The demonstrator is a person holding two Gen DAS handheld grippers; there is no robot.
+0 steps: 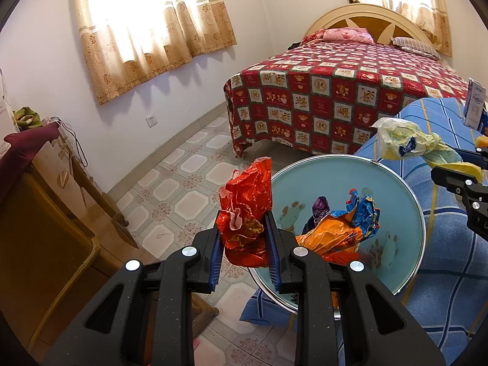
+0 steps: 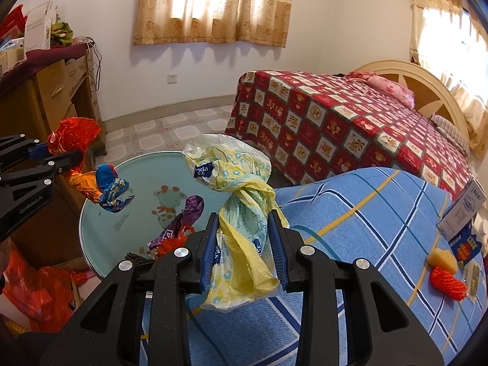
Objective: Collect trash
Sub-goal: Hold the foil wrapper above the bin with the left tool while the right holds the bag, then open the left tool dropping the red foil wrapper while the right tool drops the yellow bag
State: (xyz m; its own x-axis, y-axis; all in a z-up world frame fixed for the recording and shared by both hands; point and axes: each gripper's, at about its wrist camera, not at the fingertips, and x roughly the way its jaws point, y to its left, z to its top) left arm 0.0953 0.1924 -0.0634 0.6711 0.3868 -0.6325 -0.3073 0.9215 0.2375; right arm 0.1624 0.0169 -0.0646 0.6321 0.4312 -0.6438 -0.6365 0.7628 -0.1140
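My left gripper (image 1: 244, 216) is shut on a crumpled red foil wrapper (image 1: 247, 210) and holds it above the left rim of a round light-blue bin (image 1: 405, 195). It also shows in the right wrist view (image 2: 74, 135). My right gripper (image 2: 247, 216) is shut on a knotted yellow-and-white plastic bag (image 2: 235, 201), held over the bin's right edge; the bag also shows in the left wrist view (image 1: 405, 143). Inside the bin lie an orange-and-blue wrapper (image 1: 341, 228) and a purple wrapper (image 2: 183, 219).
A blue plaid cloth (image 2: 381, 213) covers the surface right of the bin, with a white carton (image 2: 463, 210), a yellow piece (image 2: 443, 259) and an orange net (image 2: 448, 283) on it. A bed (image 1: 335, 91) stands behind. A wooden cabinet (image 1: 45, 213) stands left. A red bag (image 2: 33, 296) lies low left.
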